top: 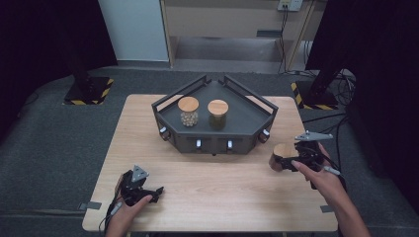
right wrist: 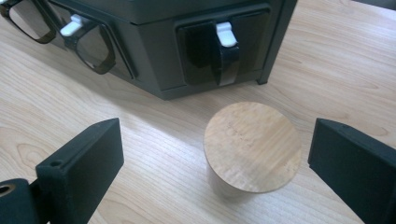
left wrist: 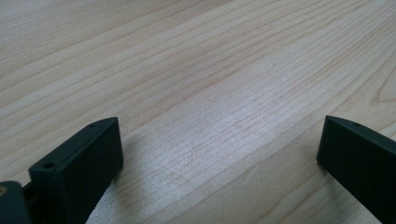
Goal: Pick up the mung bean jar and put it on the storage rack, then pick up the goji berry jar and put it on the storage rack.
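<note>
two jars (top: 203,111) on rack (top: 247,129), third jar (top: 279,156) right

**What stays out of sight**

In the right gripper view, the wooden lid (right wrist: 252,145) hides nearly all of the jar (right wrist: 224,189) beneath it, so its contents cannot be told. The dark rack (right wrist: 154,42) is cut off by the top edge. In the high view, the fill of the darker jar (top: 217,120) is too small to tell.
</note>
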`<state>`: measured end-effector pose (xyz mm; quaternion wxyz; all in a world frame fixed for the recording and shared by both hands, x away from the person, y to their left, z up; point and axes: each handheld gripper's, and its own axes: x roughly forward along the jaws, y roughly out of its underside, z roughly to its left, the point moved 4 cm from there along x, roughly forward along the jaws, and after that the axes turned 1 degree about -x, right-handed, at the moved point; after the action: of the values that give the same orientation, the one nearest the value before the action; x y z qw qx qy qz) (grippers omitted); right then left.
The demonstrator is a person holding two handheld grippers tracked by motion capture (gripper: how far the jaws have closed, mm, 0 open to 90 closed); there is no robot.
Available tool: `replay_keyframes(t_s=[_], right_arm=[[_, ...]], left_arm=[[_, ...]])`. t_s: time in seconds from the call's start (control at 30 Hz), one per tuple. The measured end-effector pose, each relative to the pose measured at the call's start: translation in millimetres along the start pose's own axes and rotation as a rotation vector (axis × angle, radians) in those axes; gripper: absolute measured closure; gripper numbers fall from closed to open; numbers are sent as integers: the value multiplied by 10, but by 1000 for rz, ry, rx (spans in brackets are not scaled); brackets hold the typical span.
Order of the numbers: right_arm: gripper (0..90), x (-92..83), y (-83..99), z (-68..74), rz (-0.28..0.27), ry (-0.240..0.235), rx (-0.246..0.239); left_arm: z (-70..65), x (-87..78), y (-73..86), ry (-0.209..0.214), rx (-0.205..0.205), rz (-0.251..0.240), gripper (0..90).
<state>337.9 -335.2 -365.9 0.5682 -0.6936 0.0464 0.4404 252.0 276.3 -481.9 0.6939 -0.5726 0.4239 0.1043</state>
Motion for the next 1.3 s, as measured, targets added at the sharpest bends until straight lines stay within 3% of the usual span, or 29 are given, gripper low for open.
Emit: replay_keyframes(t_s=[1.3], right_arm=[[36,142,135,-125,37,45,34]], left_arm=[[-1,0,1,-1,0,0,0]])
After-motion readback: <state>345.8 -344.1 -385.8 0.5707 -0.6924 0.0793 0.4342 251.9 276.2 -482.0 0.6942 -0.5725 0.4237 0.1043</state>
